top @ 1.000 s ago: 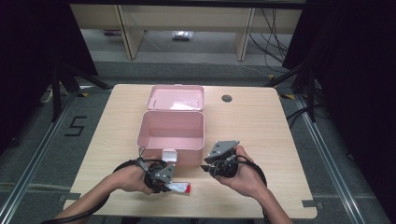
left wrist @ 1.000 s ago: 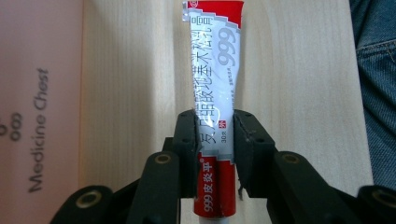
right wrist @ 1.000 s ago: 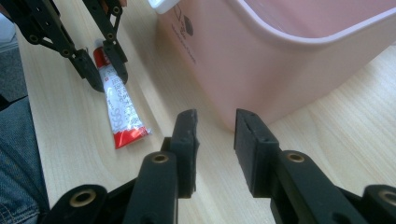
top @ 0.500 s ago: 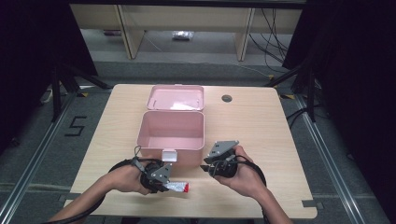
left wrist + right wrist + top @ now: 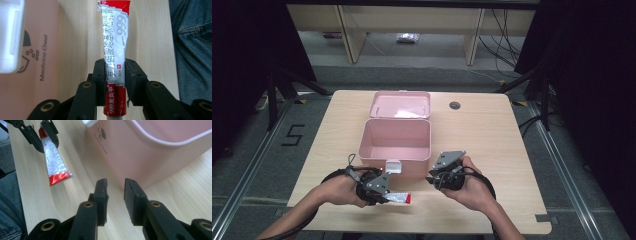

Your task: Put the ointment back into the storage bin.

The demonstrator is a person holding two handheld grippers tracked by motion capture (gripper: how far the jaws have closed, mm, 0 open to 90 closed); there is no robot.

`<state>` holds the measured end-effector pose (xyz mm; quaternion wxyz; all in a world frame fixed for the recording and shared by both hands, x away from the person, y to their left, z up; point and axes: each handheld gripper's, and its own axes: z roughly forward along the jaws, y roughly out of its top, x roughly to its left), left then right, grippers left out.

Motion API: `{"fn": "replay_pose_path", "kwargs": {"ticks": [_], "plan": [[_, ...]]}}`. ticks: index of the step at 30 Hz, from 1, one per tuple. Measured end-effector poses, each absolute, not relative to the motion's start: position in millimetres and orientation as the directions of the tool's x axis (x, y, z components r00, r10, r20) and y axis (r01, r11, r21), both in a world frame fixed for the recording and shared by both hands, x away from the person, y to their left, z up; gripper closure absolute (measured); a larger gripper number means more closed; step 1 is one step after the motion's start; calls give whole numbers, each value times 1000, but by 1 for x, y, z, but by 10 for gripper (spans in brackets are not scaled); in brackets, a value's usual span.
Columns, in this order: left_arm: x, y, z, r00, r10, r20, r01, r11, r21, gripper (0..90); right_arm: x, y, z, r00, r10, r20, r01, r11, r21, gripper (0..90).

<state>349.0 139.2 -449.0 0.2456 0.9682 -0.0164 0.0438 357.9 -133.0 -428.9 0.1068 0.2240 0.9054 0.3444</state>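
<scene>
1. Near the front edge of the table point(image 5: 492, 125), the left gripper point(image 5: 114, 68) has its pads pressed on a red-and-white ointment tube point(image 5: 115, 45), gripping it close to the cap end so the flat crimped tail sticks out ahead
2. That hold looks chosen for a clean drop: the long body leads, so it can be carried over the rim and let go
3. From the high view the tube point(image 5: 399, 198) sits just in front of the pink medicine chest point(image 5: 396, 142), apart from its wall, with the left gripper point(image 5: 377, 187) beside the white latch point(image 5: 393, 166)
4. The chest's lid point(image 5: 401, 104) is thrown back flat behind it, leaving the box open to take things from above
5. The right gripper point(image 5: 115, 187) has nothing between its jaws; they have just been closing a little yet stand well apart, waiting near the chest's front corner, probably to steady the box
6. The count: one tube, one chest, one latch, two grippers, and one round cable hole point(image 5: 455, 105) at the table's far side
</scene>
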Motion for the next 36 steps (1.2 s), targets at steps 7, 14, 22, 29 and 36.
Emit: {"fn": "replay_pose_path", "kwargs": {"ticks": [7, 14, 22, 29, 36], "plan": [[347, 143, -442, 995, -10, 97, -55, -880, 473, 717, 358, -131, -430, -880, 475, -31, 336, 666, 666, 743], [347, 148, -433, 995, 2, 98, -46, -875, 482, 717, 358, -129, -431, -878, 478, -37, 332, 662, 672, 782], [346, 152, -425, 995, 11, 99, -39, -873, 486, 717, 359, -129, -432, -889, 452, -74, 292, 684, 668, 900], [345, 155, -418, 993, 8, 114, -49, -873, 484, 718, 358, -129, -432, -877, 477, -59, 319, 669, 671, 900], [347, 158, -411, 993, 23, 118, -37, -872, 488, 717, 359, -129, -433, -882, 467, -68, 306, 675, 672, 900]]}}
